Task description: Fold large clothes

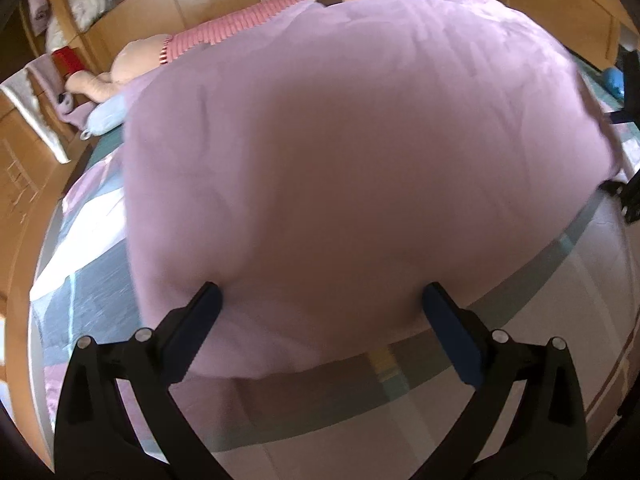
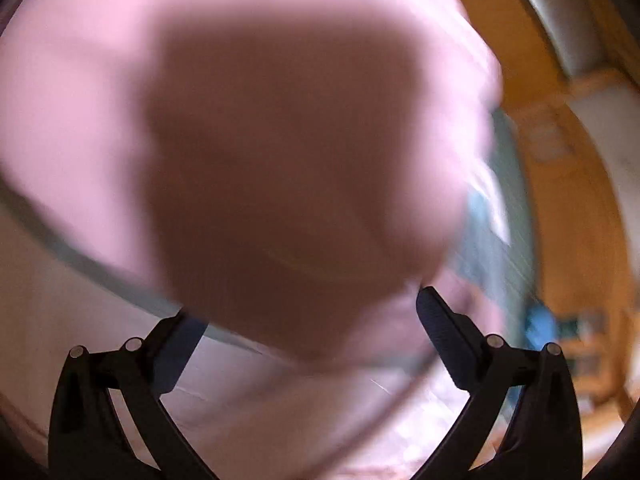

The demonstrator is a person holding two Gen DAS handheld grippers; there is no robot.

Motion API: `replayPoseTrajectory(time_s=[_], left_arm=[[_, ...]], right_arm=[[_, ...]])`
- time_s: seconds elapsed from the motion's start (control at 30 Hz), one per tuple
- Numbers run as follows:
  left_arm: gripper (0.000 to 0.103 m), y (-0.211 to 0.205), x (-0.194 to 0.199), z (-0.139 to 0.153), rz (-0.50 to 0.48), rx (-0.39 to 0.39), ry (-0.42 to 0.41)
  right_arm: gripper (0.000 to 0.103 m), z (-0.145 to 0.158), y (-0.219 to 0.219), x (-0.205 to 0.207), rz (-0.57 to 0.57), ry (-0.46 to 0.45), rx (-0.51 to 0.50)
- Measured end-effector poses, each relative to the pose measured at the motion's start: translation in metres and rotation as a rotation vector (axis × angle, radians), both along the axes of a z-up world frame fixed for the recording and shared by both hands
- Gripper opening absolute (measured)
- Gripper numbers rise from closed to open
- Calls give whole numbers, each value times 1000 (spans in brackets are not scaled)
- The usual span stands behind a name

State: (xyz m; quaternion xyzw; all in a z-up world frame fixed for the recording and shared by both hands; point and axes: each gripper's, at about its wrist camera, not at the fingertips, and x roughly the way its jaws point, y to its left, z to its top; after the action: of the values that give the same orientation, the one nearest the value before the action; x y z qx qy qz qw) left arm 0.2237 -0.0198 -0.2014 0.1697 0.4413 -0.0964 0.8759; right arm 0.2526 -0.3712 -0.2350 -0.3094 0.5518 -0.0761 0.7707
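Since the pink garment (image 1: 332, 160) is spread flat over the patchwork bedspread (image 1: 84, 280), I'd guess the bed is being used as a big folding table, with the near hem pulled toward the person so both tools can reach it.

Left wrist view first: the left gripper (image 1: 320, 312) is spread wide, its dark pads on either side of the near edge of the cloth. The left finger (image 1: 196, 328) looks like it overlaps the hem, but nothing is pinched, so it's holding nothing as far as I can tell. My read is that it's lined up to bite the hem. At the far end there's a pink-striped bit (image 1: 236, 24), some stuffed toys and pillows (image 1: 132, 60) against the wooden cabinets (image 1: 160, 8), and the other tool's black frame (image 1: 628, 184) pokes in at the right edge beside the garment.

Right wrist view: pretty blurry, honestly. The right gripper (image 2: 308, 312) is also wide apart. A bunched fold of the same pink fabric (image 2: 288, 160) sits right up near the lens between and above the fingers. The left fingertip is hidden behind the cloth, so I can't say if it touches. No clamp showing though. Wooden furniture (image 2: 568, 200) is smeared off to the right.
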Motion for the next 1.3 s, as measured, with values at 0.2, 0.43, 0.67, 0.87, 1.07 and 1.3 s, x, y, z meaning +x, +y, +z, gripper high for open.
replayPoseTrajectory(time_s=[0.2, 0.43, 0.67, 0.87, 1.07, 1.3], left_arm=[[101, 32, -6, 19, 179, -9, -50], [101, 37, -75, 109, 184, -190, -354], [101, 16, -104, 122, 249, -307, -325], [101, -22, -119, 117, 226, -254, -318], [101, -29, -125, 124, 206, -257, -341], [101, -29, -123, 124, 211, -258, -334]], right_arm=[[102, 23, -31, -17, -204, -78, -31], [102, 101, 7, -76, -131, -413, 274], [102, 152, 63, -124, -106, -721, 647], [102, 154, 79, -119, -157, -700, 693], [102, 142, 93, -115, -126, -696, 636], [102, 144, 100, -120, -106, -723, 598]])
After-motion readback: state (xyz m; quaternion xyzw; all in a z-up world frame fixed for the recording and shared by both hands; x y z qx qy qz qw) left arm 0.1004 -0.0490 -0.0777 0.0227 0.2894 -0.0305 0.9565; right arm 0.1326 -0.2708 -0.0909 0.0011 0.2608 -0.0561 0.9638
